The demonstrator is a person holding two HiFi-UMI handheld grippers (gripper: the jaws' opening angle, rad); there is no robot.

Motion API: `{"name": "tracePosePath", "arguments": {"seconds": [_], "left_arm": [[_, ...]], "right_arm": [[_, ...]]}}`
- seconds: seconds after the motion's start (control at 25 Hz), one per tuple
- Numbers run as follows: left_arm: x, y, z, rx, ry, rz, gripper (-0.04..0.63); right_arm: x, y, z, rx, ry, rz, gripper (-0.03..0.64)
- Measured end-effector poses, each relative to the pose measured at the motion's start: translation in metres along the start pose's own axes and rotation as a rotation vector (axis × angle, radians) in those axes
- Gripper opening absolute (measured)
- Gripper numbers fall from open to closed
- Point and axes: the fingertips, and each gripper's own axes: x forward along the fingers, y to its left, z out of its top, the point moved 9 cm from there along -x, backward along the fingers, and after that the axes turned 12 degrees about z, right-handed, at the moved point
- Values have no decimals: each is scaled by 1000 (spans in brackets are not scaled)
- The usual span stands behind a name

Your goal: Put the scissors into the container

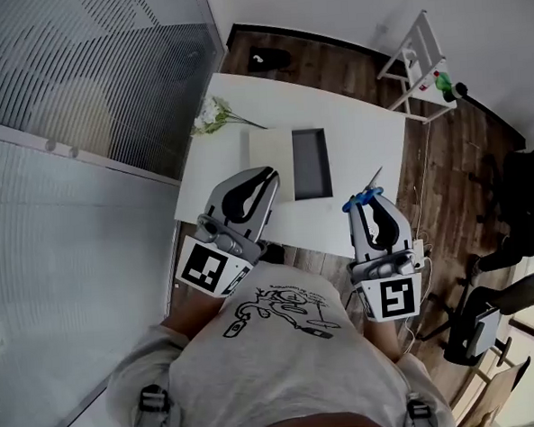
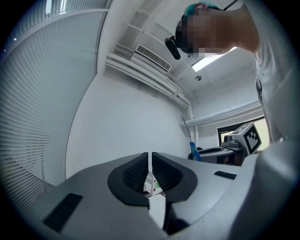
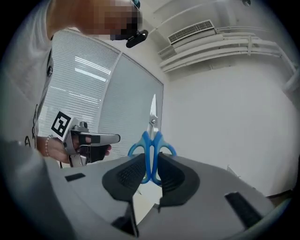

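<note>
Overhead, shows the right gripper [image 1: 363, 198] clamped on blue-handled scissors [image 1: 370, 185] over the near right part of the white table [image 1: 352, 131]; puts their long axis running away from the body, blades ahead, handles back in the jaws; places the open grey container [image 1: 311, 163] further in on the table, apart from the scissors; sets the left gripper [image 1: 267, 176] alongside, carrying nothing. Next, left gripper view: pressed nearly together, only a slit between, gripping nothing. Lastly, right gripper view: squeezes the blue handle loops between the pads; points the closed blades straight ahead, tip uppermost in frame.
</note>
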Motion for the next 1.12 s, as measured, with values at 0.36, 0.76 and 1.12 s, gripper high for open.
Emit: {"name": "tracePosePath", "arguments": {"seconds": [0.36,0.76,1.12], "left_arm": [[32,22,-8,-6,21,-16,37],[57,2,-15,-15,24,-22,38],[54,-10,-19,-18,15,21,37]], "right_arm": [[30,-22,-3,7,5,-19,87],[24,-49,-9,11,16,-9,87],[13,-58,-14,0,20,21,87]]}}
